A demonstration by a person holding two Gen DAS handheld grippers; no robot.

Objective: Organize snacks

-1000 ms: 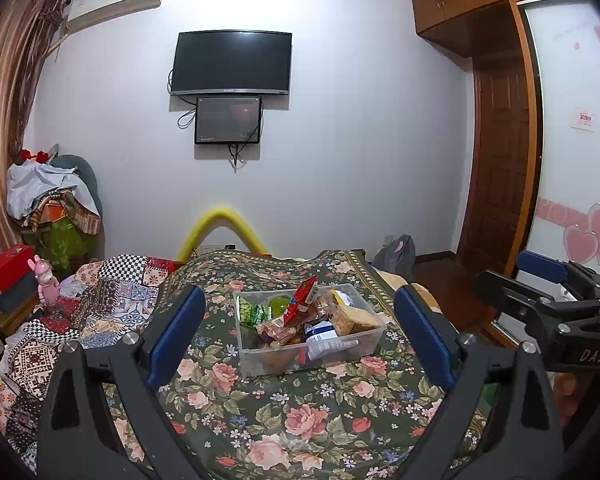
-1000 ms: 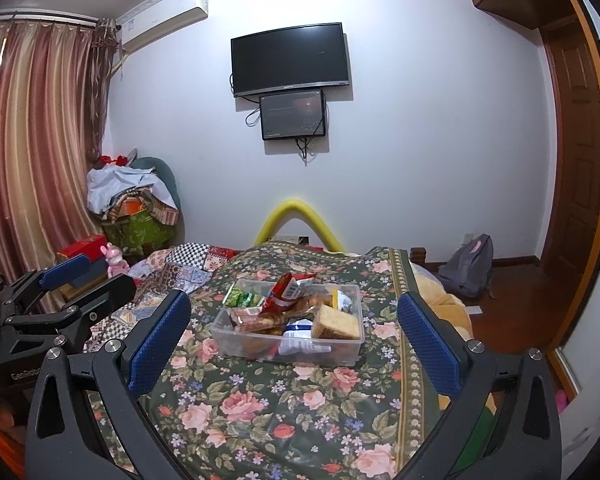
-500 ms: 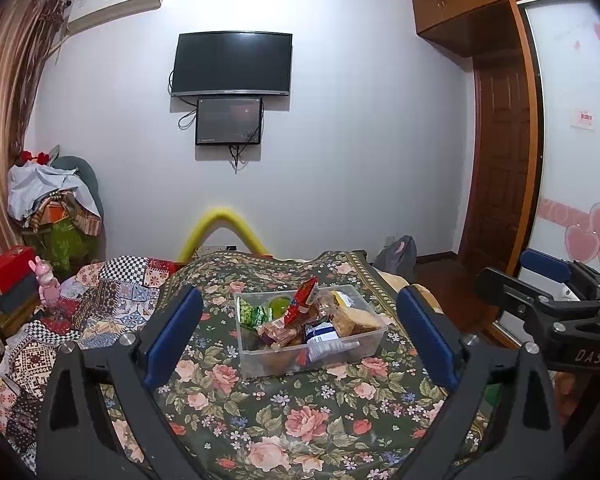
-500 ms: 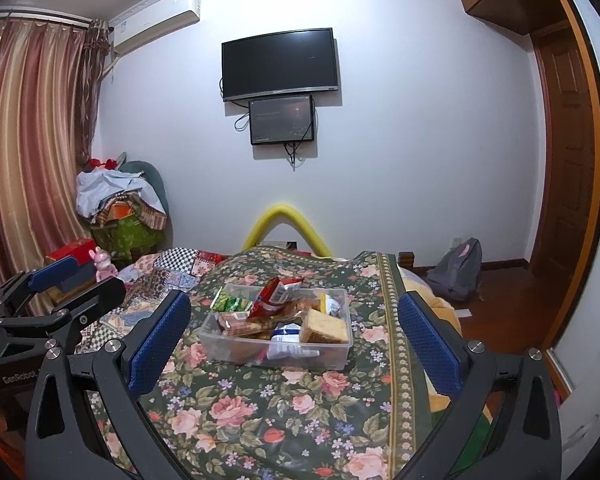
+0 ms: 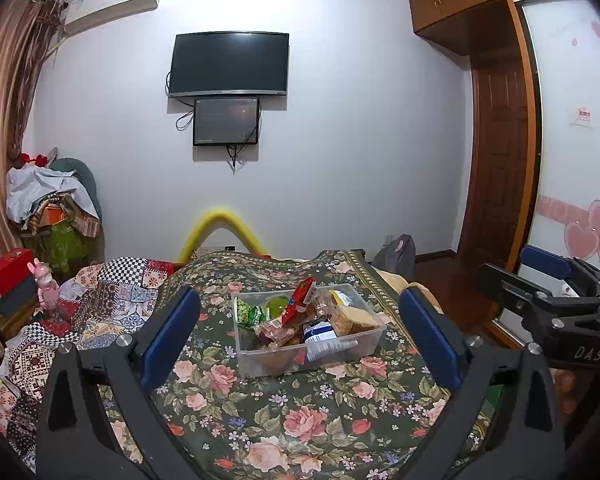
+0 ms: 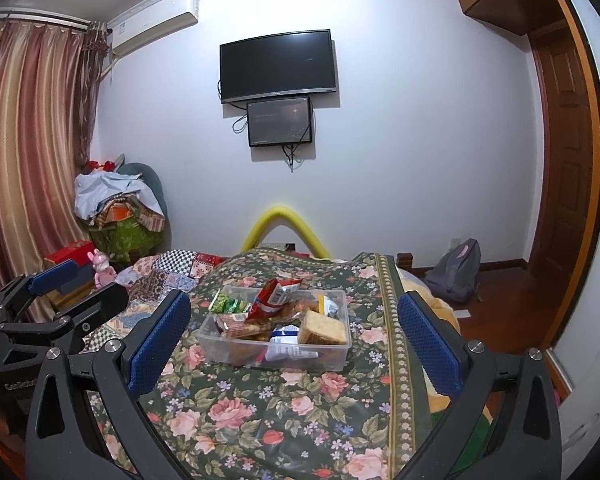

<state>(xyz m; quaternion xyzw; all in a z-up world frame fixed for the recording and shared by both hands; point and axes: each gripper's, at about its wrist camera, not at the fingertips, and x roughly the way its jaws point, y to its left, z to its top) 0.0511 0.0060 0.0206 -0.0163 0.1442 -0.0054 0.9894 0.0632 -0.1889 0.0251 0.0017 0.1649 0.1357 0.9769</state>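
Note:
A clear plastic bin (image 5: 364, 344) full of snack packets stands on the floral bedspread (image 5: 284, 424); it also shows in the right wrist view (image 6: 336, 356). Inside are a red packet (image 5: 302, 298), green packets (image 5: 250, 314), a cracker pack (image 6: 324, 328) and a blue-white packet (image 5: 320, 338). My left gripper (image 5: 300, 338) is open and empty, well short of the bin. My right gripper (image 6: 294, 338) is open and empty, also short of the bin. Each gripper shows at the edge of the other's view.
The floral bedspread (image 6: 260, 412) covers the bed, with a patchwork quilt (image 5: 100, 304) on its left. A yellow foam arch (image 5: 222, 232) stands behind the bed. A grey backpack (image 6: 456, 272) lies on the floor at right. A clothes pile (image 5: 56, 212) sits at left.
Both grippers have shifted slightly; the right wrist view has swung so the bin sits more central and a little nearer. Both stay open and empty.

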